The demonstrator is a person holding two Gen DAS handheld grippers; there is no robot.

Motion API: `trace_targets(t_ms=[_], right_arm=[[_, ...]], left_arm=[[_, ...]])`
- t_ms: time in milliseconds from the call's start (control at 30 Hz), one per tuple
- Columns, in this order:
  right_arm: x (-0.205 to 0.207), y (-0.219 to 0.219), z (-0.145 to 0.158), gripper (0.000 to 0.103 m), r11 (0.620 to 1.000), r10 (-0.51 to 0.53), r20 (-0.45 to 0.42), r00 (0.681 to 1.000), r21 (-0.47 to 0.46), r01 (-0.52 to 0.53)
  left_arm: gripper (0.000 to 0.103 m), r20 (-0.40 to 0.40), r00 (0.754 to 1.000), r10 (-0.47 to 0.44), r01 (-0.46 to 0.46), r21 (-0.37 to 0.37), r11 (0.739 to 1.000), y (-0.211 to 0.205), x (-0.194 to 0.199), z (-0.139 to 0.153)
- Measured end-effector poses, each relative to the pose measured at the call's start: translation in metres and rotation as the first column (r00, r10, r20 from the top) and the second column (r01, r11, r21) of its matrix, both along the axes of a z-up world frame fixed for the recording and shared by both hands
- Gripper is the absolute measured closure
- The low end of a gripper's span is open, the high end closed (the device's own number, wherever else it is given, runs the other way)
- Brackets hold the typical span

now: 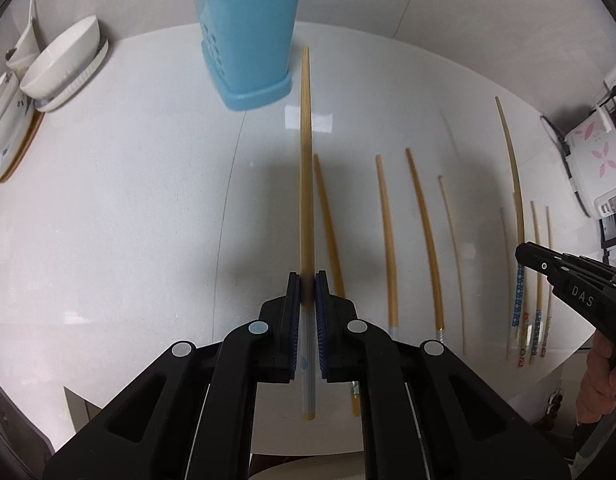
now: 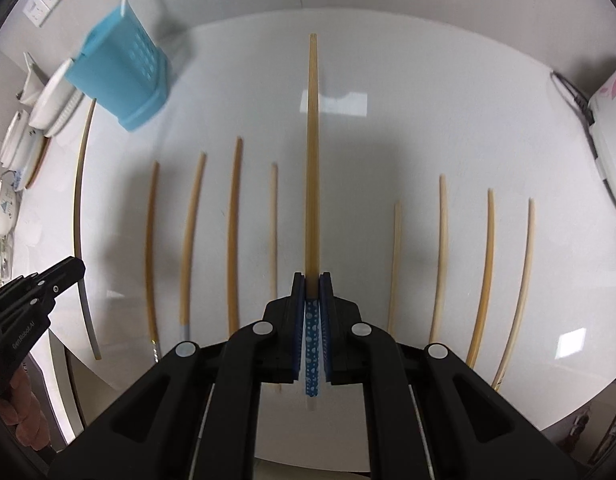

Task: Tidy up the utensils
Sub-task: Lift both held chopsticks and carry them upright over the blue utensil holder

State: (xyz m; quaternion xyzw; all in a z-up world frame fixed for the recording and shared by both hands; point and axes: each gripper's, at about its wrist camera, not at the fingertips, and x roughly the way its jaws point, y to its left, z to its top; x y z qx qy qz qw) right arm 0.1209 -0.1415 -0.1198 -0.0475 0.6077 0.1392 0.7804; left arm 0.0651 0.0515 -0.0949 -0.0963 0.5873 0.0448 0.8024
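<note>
White glossy counter [image 1: 147, 200], round-edged, with window glare patches and a pale wall behind. Blue plastic utensil holder [image 1: 247, 40] at 12 o'clock in the left wrist view, tapered with a perforated side and a lipped base; its top is cut off, and a thin pale rod sticks out of it, hard to identify. Stacked white ceramic bowls [image 1: 63, 64] at 10 o'clock, one ribbed, partly out of frame. White appliance with pink petal print [image 1: 592, 152] at 3 o'clock, cropped.

Left gripper [image 1: 307, 292]: fingers clamped narrow on a bamboo chopstick with a grey ribbed end [image 1: 305, 160], slim and tapered, tip pointing to 12 o'clock, lifted off the counter, motion-blurred. Right gripper [image 2: 312, 292]: fingers pinched tight on a bamboo chopstick with a blue dotted end [image 2: 312, 140], also raised, tip toward 12 o'clock.

Loose chopsticks [image 2: 235, 232] lie roughly parallel on the counter at 9 to 3 o'clock in the right wrist view, some darker tan, some pale; their decorated butt ends are hidden behind the gripper bodies or too small to read. A person's hand [image 1: 604, 376] at 4 o'clock in the left wrist view, mostly cut off.
</note>
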Motion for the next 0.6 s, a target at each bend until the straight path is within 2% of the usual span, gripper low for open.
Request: trace_targets(t_ms=[333,600], right_arm=[[-0.005,-0.006,0.052,0.096,0.999,0.010,0.133,0.991,0.042,-0.016],[0.003,-0.002,0.081,0.096,0.997,0.006,0.231,0.973,0.077,-0.025]], left_arm=[[0.096,0.119,0.993,-0.006,0.007,-0.002,1.000,0.005,0.003,0.035],[0.096,0.228,0.974,0.001,-0.003,0.008,1.000,0.013,0.014,0.062]])
